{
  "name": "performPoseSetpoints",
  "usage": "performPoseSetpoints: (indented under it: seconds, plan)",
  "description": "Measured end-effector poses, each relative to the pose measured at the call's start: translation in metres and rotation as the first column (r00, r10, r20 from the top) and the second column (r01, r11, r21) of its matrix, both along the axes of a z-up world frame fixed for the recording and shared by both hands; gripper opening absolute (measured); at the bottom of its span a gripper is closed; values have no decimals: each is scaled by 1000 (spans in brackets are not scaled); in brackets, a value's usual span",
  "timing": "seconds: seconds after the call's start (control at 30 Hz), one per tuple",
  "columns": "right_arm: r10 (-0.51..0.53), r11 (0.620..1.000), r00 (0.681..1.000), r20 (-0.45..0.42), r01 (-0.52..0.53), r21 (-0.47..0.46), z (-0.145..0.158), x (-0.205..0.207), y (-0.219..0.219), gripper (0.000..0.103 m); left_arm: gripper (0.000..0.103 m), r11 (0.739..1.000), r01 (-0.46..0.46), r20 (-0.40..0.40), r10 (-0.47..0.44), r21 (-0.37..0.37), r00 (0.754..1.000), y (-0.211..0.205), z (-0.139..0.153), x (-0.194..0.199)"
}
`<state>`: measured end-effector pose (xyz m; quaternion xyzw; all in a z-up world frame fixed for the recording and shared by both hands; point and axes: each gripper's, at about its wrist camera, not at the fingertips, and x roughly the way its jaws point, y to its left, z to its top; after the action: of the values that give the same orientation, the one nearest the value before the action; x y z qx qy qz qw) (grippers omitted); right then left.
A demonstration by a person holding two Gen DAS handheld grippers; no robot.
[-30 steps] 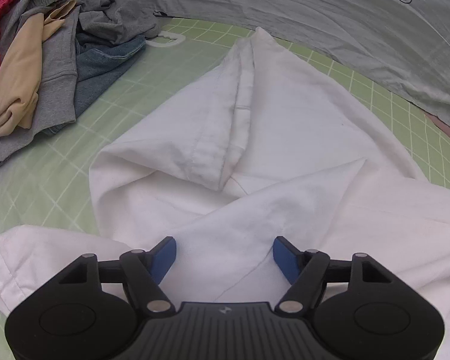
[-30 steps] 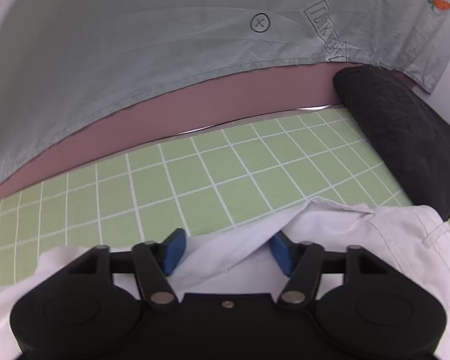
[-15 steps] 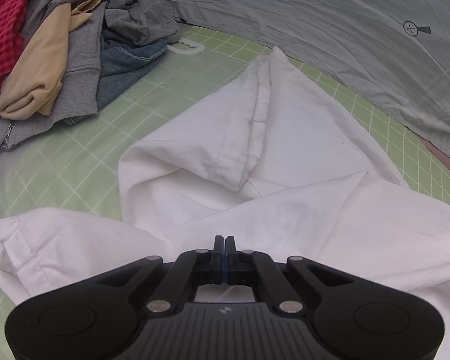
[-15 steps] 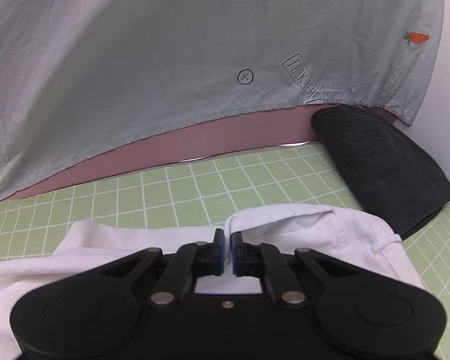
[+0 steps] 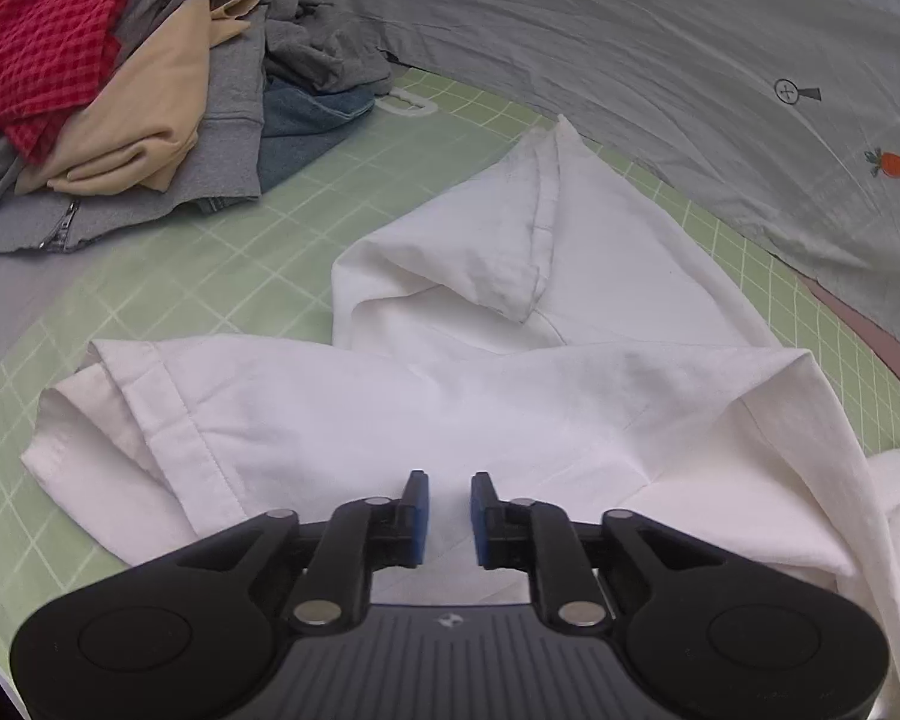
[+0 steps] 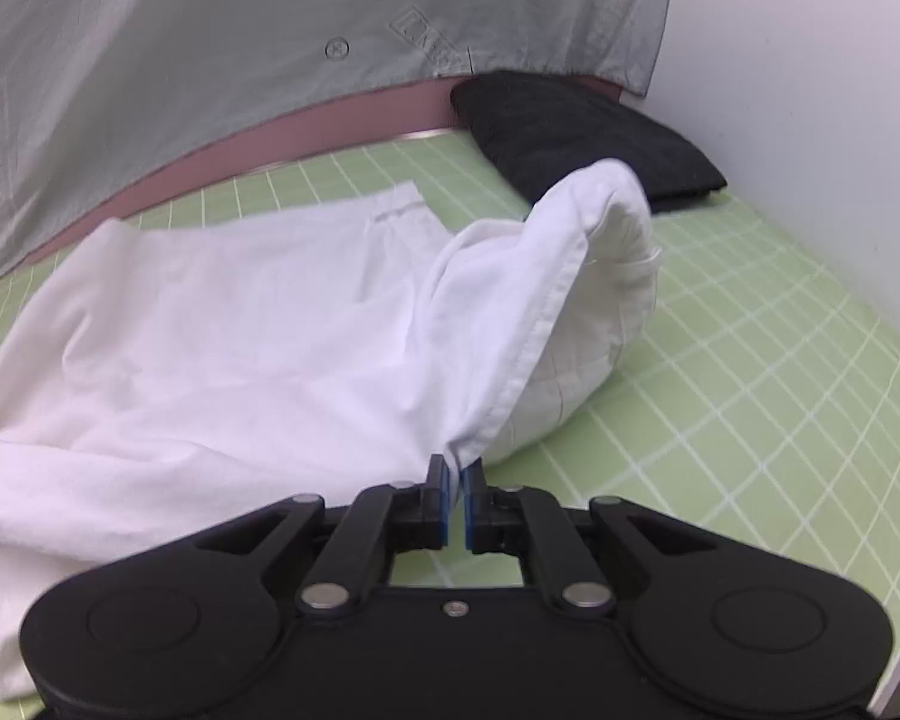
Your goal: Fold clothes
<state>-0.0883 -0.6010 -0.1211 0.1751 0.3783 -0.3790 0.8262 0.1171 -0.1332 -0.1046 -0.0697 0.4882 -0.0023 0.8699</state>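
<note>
A white garment [image 5: 510, 384] lies rumpled on the green grid mat [image 5: 222, 252]. In the left wrist view one leg or sleeve with a hemmed cuff [image 5: 150, 420] lies across the front and another points away. My left gripper [image 5: 449, 510] hovers just over the white cloth with its jaws a little apart and nothing between them. In the right wrist view my right gripper [image 6: 455, 492] is shut on an edge of the white garment [image 6: 240, 324] and holds that edge lifted, so the cloth curls over beside it.
A pile of clothes [image 5: 120, 90], red, beige, grey and denim, sits at the mat's far left. A grey sheet with carrot prints [image 5: 690, 60] hangs behind. A folded black garment [image 6: 582, 132] lies at the mat's far right by a white wall [image 6: 810, 90].
Both grippers closed on the white cloth and drew it back toward me. The left gripper has since opened slightly and let go; the right still holds and has lifted its edge.
</note>
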Motion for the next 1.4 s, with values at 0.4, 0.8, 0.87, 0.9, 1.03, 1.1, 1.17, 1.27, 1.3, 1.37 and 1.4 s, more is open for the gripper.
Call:
performPoseSetpoints:
  seconds: [0.4, 0.8, 0.87, 0.9, 1.03, 1.1, 1.17, 1.27, 1.3, 1.37, 1.4]
  plan:
    - [-132, 987, 990, 44, 127, 97, 6, 5, -20, 31, 64, 968, 205, -51, -200, 145, 979, -40, -20, 8]
    - [-152, 978, 985, 79, 138, 154, 11, 21, -48, 66, 43, 957, 199, -101, -182, 212, 978, -39, -35, 9]
    - [-116, 983, 988, 104, 100, 154, 13, 23, -47, 36, 19, 971, 161, -82, -148, 175, 986, -31, -34, 8]
    - [-98, 986, 989, 111, 81, 147, 15, 24, -46, 29, 10, 979, 136, -71, -126, 150, 989, -25, -32, 7]
    - [-24, 999, 996, 88, 20, 42, 28, 18, -29, 14, 4, 995, 47, -6, -47, 89, 999, -4, -16, -5]
    - [7, 1000, 997, 78, -7, -3, 34, 13, -21, 12, 4, 996, 10, 35, -13, 89, 999, 6, -6, -15]
    - [-3, 1000, 996, 88, 3, 4, 37, -2, -19, 12, 4, 995, -34, 68, 28, 89, 997, 20, 4, -28]
    - [-6, 1000, 998, 59, 7, -20, 37, -27, -9, 11, 3, 990, -92, 104, 81, 108, 991, 43, 15, -48]
    - [0, 999, 999, 40, 1, -36, 36, -34, -4, 11, 3, 986, -113, 112, 99, 122, 989, 52, 17, -55]
    - [-4, 999, 1000, 12, 4, -34, 30, -50, 3, 11, 3, 976, -148, 117, 130, 159, 985, 69, 18, -66]
    - [-12, 1000, 1000, 2, 12, -23, 27, -59, 5, 10, 3, 972, -162, 112, 144, 170, 983, 77, 17, -71]
